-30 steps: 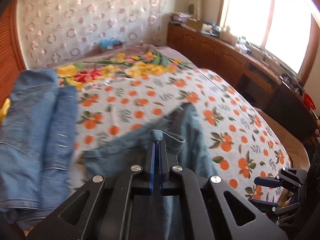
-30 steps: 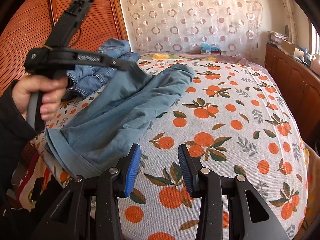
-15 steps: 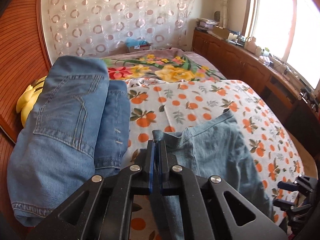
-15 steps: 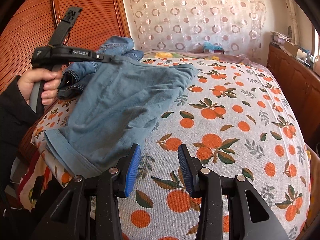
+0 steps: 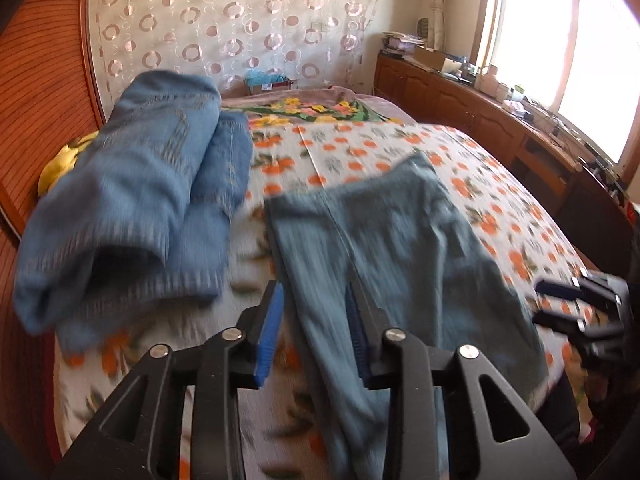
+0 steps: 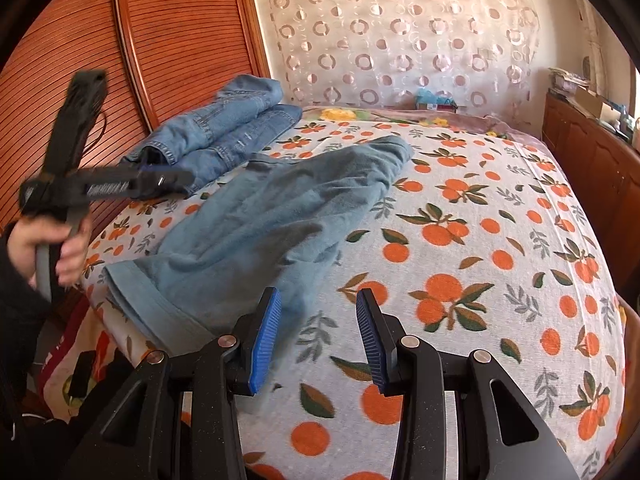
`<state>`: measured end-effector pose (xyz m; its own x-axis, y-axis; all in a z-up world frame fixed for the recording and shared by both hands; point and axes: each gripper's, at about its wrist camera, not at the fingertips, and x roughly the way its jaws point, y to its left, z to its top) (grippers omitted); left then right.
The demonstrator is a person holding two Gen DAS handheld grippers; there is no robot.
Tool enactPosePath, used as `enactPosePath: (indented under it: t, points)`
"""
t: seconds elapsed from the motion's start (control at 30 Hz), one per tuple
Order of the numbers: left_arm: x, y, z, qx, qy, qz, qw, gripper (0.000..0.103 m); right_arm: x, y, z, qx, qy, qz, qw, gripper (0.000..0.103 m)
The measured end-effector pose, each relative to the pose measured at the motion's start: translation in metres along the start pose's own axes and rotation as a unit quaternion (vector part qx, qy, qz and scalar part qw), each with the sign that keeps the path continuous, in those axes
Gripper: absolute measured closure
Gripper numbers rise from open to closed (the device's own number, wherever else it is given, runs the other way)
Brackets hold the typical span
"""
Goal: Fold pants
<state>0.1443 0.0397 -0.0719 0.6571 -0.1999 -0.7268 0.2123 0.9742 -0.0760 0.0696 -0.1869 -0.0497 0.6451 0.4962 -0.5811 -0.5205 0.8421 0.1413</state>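
Observation:
The grey-blue pants (image 5: 400,248) lie folded over on the orange-print bedspread (image 5: 500,200), one hem hanging off the near edge. My left gripper (image 5: 314,288) hovers over their left edge. Its jaws are opening and the blue pads (image 5: 268,332) press on nothing; the cloth lies loose below them. From the right wrist view, the left gripper (image 6: 176,178) is in a person's hand (image 6: 44,240) just left of the pants (image 6: 272,224). My right gripper (image 6: 318,294) stands open and holds nothing, just right of the pants' near end, also visible as the right gripper (image 5: 560,304).
A pile of folded blue jeans (image 5: 140,200) sits at the far left of the bed by the wooden headboard (image 6: 180,20); the jeans (image 6: 224,140) lie beyond the left gripper. A wooden sideboard (image 5: 480,120) under the window runs along the right side. A floral blanket (image 5: 312,108) lies at the back.
The left gripper laid the pants' corner down on the bed, let go and pulled back toward the near edge. The pants now lie flat. The right gripper stayed still.

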Motion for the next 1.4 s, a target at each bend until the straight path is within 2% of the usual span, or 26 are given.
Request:
enactPosePath:
  t: [0.37,0.5,0.57,0.7,0.83,0.93,1.03,1.17,1.27,1.33,1.4]
  points:
    - [-0.032,-0.017,-0.058,-0.004,0.014,-0.009,0.9999,0.069,0.0,0.011,-0.002,-0.005,0.004,0.009,1.0,0.062]
    - [-0.041,-0.02,-0.072,-0.018,0.004,-0.039,0.9991,0.069,0.0,0.014,-0.003,-0.005,0.005,0.01,1.0,0.062]
    - [-0.044,-0.022,-0.077,-0.02,0.002,-0.039,0.999,0.069,0.001,0.014,-0.004,-0.005,0.006,0.012,1.0,0.062]
    - [-0.043,-0.025,-0.08,-0.022,0.005,-0.029,0.9993,0.078,0.002,0.016,-0.004,-0.007,0.01,0.012,1.0,0.062]
    - [-0.048,-0.03,-0.081,-0.014,-0.002,-0.028,0.9995,0.091,0.003,0.017,-0.004,-0.007,0.011,0.011,1.0,0.062]
    - [-0.061,-0.032,-0.08,-0.012,-0.018,-0.03,0.9993,0.092,0.004,0.016,-0.005,-0.005,0.012,0.009,1.0,0.062]
    - [-0.071,-0.034,-0.081,-0.01,-0.023,-0.027,0.9993,0.092,0.003,0.015,-0.007,-0.001,0.013,0.009,1.0,0.062]
    - [-0.059,-0.029,-0.09,-0.02,0.005,-0.009,0.9998,0.091,0.002,0.014,-0.008,0.002,0.014,0.012,1.0,0.062]
    - [-0.052,-0.022,-0.094,-0.04,0.018,-0.01,0.999,0.084,0.002,0.015,-0.008,0.002,0.015,0.012,1.0,0.062]
    - [-0.053,-0.02,-0.093,-0.047,0.013,-0.008,0.9988,0.073,0.001,0.014,-0.009,0.004,0.017,0.014,1.0,0.062]
    - [-0.056,-0.02,-0.091,-0.047,0.007,-0.004,0.9988,0.07,0.0,0.015,-0.01,0.005,0.017,0.016,1.0,0.062]
